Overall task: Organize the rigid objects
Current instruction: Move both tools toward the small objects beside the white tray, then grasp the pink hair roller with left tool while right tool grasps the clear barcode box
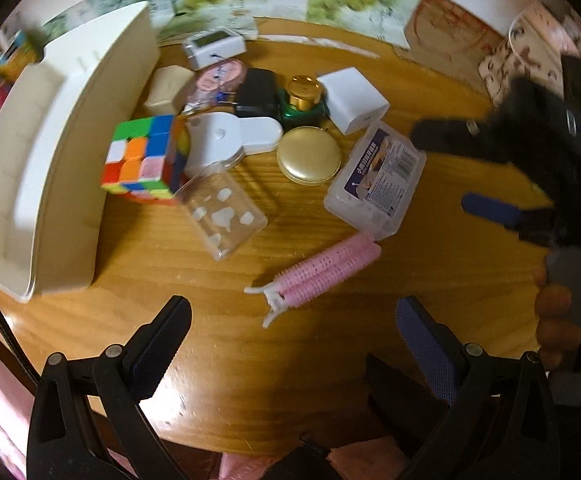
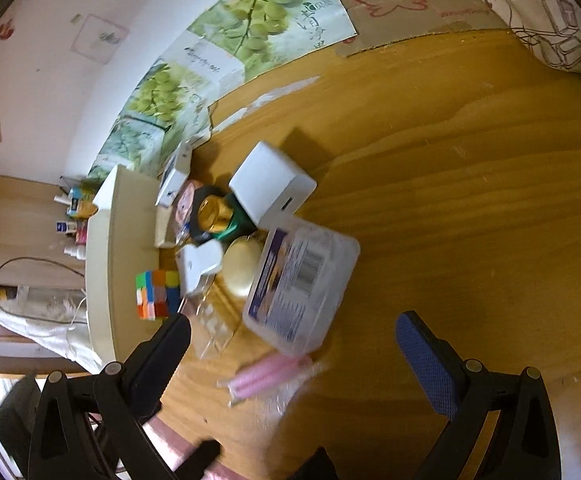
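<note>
Left claw: your fingers stand wide apart and hold nothing, above bare wood just short of the pink clip.
Right claw: your fingers are likewise spread and hold nothing; in the left view this claw reaches in from the right edge, near the labelled box.
Organizer: you see a white tray at far left on the wooden table, its compartments facing up.
Cube: the coloured puzzle cube sits just beside the organizer's wall.
Clear case: it lies tilted, touching the cube, with small white pieces inside.
White tool: it lies flat behind the clear case, between the cube and the gold tin.
Gold tin: a round lid at the centre of the cluster.
Green jar: gold-capped, just behind the tin.
White block: beside the jar, on its right.
Labelled box: translucent, right of the tin.
Pink clip: it lies apart from the cluster, nearest your left claw.
</note>
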A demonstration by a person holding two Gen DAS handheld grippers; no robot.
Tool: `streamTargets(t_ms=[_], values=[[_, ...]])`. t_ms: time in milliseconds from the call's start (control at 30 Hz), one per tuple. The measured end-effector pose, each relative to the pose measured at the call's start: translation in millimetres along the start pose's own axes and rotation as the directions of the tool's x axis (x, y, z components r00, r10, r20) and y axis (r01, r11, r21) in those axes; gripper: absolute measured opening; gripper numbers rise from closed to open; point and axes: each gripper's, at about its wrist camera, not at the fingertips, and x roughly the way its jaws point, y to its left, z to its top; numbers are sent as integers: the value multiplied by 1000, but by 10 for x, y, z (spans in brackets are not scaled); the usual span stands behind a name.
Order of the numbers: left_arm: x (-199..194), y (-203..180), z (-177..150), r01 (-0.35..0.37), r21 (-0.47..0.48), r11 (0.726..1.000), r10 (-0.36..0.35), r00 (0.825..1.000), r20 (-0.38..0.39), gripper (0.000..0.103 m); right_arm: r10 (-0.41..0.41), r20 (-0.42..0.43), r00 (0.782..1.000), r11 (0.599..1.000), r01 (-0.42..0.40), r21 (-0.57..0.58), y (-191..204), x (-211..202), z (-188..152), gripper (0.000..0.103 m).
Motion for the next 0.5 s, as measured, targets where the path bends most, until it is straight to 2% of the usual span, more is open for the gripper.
streamTargets(t_ms=[133,300,400,500], values=[[99,-68,79,-42,68,997,41,999,7,102,2,-22,1000,1000,-2,1,-3,98,100,103],[174,-126,72,-63,153,986,59,998,30,102,-11,-37,999,1000,12,25,-7,211,180,102],[218,-148,27,-57,198,978,50,998,42,102,-19,-40,999,999,20,29,-13,260,223,96],[235,-179,-9,-44,236,971,34,998,48,99,-29,-45,999,999,31,32,-5,311,269,96]])
